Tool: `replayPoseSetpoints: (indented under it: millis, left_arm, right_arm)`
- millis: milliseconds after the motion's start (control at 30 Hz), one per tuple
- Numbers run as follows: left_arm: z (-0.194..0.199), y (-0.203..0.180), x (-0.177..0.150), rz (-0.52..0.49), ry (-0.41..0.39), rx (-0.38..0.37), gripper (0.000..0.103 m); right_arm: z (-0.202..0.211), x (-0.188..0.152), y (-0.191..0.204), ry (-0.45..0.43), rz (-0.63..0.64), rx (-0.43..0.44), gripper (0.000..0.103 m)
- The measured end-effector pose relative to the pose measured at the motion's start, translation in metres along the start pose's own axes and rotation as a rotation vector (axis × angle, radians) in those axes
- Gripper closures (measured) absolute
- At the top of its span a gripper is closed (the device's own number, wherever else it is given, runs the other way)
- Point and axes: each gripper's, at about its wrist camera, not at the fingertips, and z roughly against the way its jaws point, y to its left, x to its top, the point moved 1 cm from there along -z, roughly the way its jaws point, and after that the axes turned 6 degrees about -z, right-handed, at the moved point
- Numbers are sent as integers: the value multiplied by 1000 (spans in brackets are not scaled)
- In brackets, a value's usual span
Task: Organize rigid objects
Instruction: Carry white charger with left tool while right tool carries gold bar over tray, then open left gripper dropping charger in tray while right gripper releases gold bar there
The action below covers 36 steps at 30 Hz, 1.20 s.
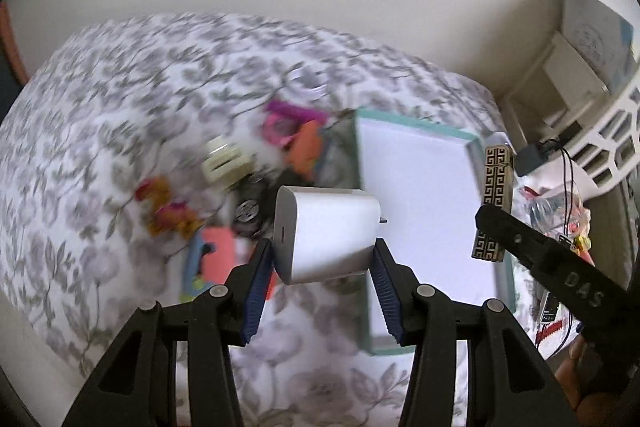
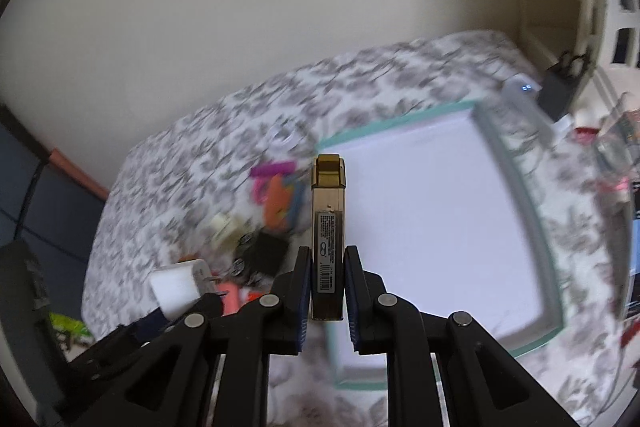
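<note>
Left gripper [image 1: 324, 259]: fingers [image 1: 256, 279] clamped on white USB wall charger [image 1: 326, 233], pads on its two flat sides, body sticking forward and up out of the grip, prongs pointing right toward the tray. Held clear of the bed, nothing under it touching.

Right gripper [image 2: 328, 287]: fingers [image 2: 303, 291] clenched on gold lighter [image 2: 328, 227] with black key pattern, narrow faces pinched, long axis running straight along the fingers, cap end farthest out. Also off the bed.

Outward from both: shallow white tray with teal rim [image 1: 472, 141] lying flat on floral bedspread [image 1: 100, 99], open side up, looks empty. From the left view, tray sits just right of and beyond the charger; from the right view, directly ahead and right of the lighter tip. Lighter hangs over the tray's near-right edge already, so right hand is nearer to a drop.

Pile of small items [image 1: 248, 171] to the left of the tray: pink and orange plastic pieces, cream block, black wheeled toy; blurred, no finer ID.

Judgement: both carries mid-air, next move is down into the tray; lighter should go in long axis flat, charger needs a short shift right first.
</note>
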Motion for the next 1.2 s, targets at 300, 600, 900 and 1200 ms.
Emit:
replayPoseSetpoints:
  millis: [300, 600, 900, 1200]
  left_arm:
    - [-33, -48, 25, -80, 30, 2, 52]
    - [-84, -78, 33, -123, 96, 29, 52]
    - [-119, -93, 23, -152, 135, 31, 52]
    - [-134, -89, 12, -143, 184, 16, 52]
  right_arm:
    - [-12, 25, -50, 10, -105, -103, 86]
    - [-37, 30, -99, 67, -164, -228, 86]
    - [-55, 26, -118, 101, -176, -284, 86]
    - [-54, 26, -119, 109, -181, -306, 84]
